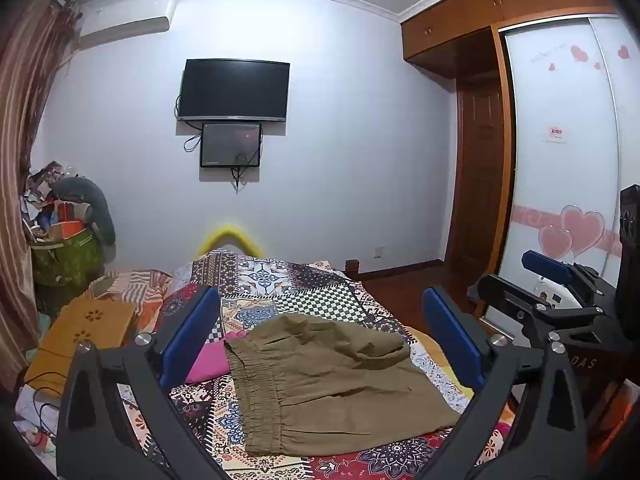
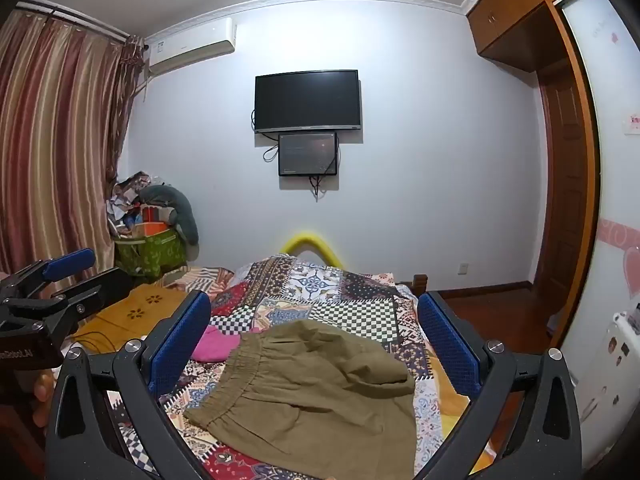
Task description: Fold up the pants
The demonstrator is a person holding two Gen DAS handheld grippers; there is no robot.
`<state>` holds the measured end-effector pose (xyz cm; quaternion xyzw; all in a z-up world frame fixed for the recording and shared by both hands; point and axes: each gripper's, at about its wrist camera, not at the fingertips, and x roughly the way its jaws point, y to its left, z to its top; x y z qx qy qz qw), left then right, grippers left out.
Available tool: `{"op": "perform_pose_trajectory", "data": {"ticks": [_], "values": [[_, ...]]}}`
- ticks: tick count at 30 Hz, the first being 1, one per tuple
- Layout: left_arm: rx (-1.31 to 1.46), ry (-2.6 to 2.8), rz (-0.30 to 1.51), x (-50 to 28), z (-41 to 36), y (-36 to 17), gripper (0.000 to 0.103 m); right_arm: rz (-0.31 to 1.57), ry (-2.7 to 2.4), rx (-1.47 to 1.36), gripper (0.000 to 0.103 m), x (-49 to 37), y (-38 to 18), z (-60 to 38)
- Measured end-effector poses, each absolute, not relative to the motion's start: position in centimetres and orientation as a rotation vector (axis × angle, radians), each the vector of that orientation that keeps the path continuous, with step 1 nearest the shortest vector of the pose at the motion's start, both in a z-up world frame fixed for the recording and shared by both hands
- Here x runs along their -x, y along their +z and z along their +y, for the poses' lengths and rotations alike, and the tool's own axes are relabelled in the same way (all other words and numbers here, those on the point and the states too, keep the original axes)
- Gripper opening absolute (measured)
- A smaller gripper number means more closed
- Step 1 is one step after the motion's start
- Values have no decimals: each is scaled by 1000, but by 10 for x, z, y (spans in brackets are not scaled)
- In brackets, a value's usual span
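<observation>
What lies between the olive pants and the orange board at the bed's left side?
A pink garment lies on the patchwork quilt between the olive pants and the orange board; both wrist views show it.

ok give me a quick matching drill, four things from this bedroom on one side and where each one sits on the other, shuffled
Things:
1. olive pants
2. pink cloth
3. television
4. air conditioner

Places:
A. high on the wall, beside the curtain
B. wall, centre, above a smaller screen
C. on the quilt, between the open claw fingers
D. on the quilt, left of the waistband

Pairs: 1-C, 2-D, 3-B, 4-A
</observation>
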<state>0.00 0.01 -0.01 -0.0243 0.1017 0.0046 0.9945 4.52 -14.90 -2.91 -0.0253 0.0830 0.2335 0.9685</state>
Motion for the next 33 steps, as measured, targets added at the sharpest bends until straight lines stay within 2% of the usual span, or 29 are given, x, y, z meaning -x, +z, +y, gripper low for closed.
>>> {"op": "perform_pose_trajectory", "data": {"ticks": [33], "values": [[19, 11, 204, -7, -6, 0, 103, 174, 468, 42, 103, -49, -30, -154]]}}
